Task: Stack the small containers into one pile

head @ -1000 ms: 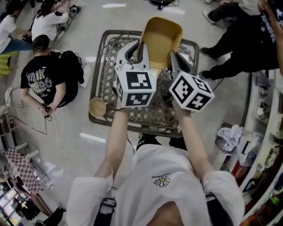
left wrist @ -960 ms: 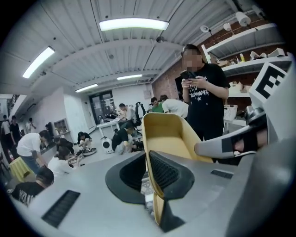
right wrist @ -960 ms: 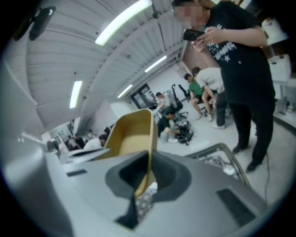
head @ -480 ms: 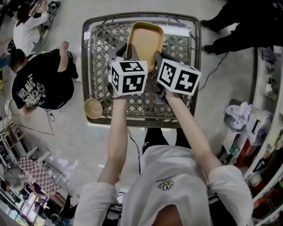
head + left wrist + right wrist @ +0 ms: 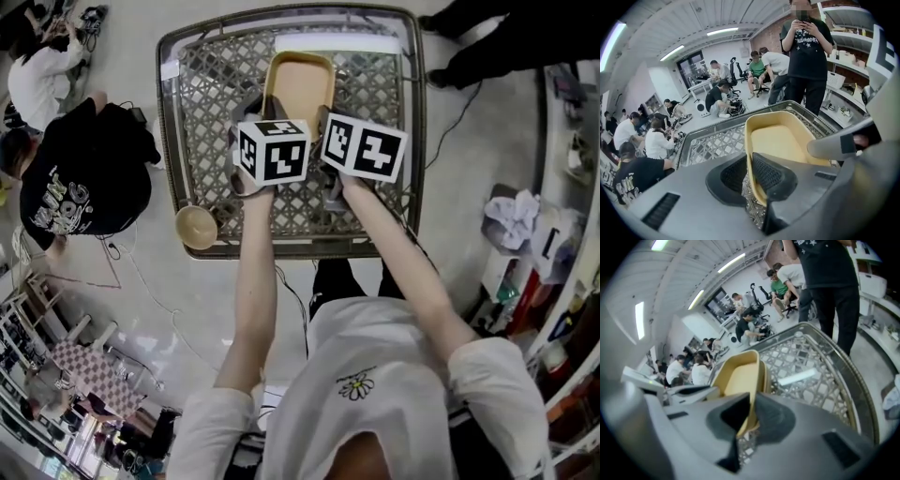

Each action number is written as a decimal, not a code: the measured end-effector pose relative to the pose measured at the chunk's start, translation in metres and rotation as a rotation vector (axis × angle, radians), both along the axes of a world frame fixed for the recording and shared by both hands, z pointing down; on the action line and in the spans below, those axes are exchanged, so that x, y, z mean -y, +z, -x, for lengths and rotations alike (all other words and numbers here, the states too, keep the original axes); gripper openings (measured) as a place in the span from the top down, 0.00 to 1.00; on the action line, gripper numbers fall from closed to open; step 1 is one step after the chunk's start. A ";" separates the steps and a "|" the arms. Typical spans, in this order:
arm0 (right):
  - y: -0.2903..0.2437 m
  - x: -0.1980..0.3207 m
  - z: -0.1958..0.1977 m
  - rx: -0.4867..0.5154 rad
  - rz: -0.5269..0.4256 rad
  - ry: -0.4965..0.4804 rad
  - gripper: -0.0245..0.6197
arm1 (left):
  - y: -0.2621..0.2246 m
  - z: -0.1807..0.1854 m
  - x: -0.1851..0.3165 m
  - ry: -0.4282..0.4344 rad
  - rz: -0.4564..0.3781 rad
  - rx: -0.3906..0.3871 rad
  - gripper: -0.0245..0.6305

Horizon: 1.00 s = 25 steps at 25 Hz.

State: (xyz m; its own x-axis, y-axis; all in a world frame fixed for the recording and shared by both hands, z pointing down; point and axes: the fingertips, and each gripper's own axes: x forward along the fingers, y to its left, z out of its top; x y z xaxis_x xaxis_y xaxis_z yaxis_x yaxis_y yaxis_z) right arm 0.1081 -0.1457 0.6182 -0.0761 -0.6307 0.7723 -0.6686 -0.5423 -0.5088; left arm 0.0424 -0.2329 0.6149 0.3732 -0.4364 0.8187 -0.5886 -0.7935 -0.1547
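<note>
Lowering the yellow container (image 5: 298, 86): both grippers carry it by its near end over the lattice desk (image 5: 375, 141), with the far end pointing away from the person. It looks close to resting there, though none of the views settles whether its base touches.
Left gripper (image 5: 751, 171): its fingers (image 5: 771, 173) straddle the near-left wall of the yellow container, one pad inside and one outside. They have just been easing apart, and the wall stands between them with the pads seemingly touching it.
Right gripper (image 5: 752, 416): its fingers (image 5: 777, 420) are pinched narrow on the near-right wall, gripping firmly.
Balance: one side is loosening while the other is tight, so the load could swing on the right grip. Both sides are best let go together, and only once the base sits flat.
Level: keep both wrists at one height so that the near edge meets the lattice squarely, not one corner first.
Surface: the desk top is open metal lattice. A corner could catch in a hole, so place the container rather than slide it.
Round bowl (image 5: 196, 227): it sits at the near-left corner of the desk, well apart from the yellow container and untouched.
Pile: I judge the yellow container to be the base. Set it with room on the left, so that the round bowl can be brought over and dropped inside.
Withdrawal: open wide, then draw the fingers straight back along the wall so they do not drag the rim.
</note>
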 end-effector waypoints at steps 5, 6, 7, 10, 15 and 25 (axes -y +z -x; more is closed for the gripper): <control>0.006 0.001 0.000 0.009 -0.012 0.006 0.89 | 0.010 0.001 0.000 -0.007 -0.011 0.036 0.86; 0.006 0.001 0.001 0.009 -0.016 0.003 0.89 | 0.011 0.002 0.000 -0.010 -0.017 0.048 0.86; 0.006 0.002 0.000 0.005 -0.018 0.001 0.89 | 0.012 0.002 0.000 -0.012 -0.021 0.057 0.85; 0.007 0.000 -0.001 0.000 -0.024 0.012 0.76 | 0.014 0.004 0.000 -0.029 -0.021 0.056 0.85; 0.005 -0.008 -0.002 -0.001 -0.035 0.029 0.74 | 0.012 0.013 -0.002 -0.061 -0.001 0.030 0.74; -0.020 -0.008 -0.011 -0.040 -0.089 0.042 0.74 | -0.021 0.011 -0.004 -0.107 -0.022 -0.054 0.74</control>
State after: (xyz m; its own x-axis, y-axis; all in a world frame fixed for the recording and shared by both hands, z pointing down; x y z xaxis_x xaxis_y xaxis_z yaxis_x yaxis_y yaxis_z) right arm 0.1188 -0.1372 0.5985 -0.0181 -0.6992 0.7146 -0.6673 -0.5238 -0.5295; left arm 0.0312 -0.2284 0.5943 0.3668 -0.4937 0.7885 -0.6777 -0.7224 -0.1371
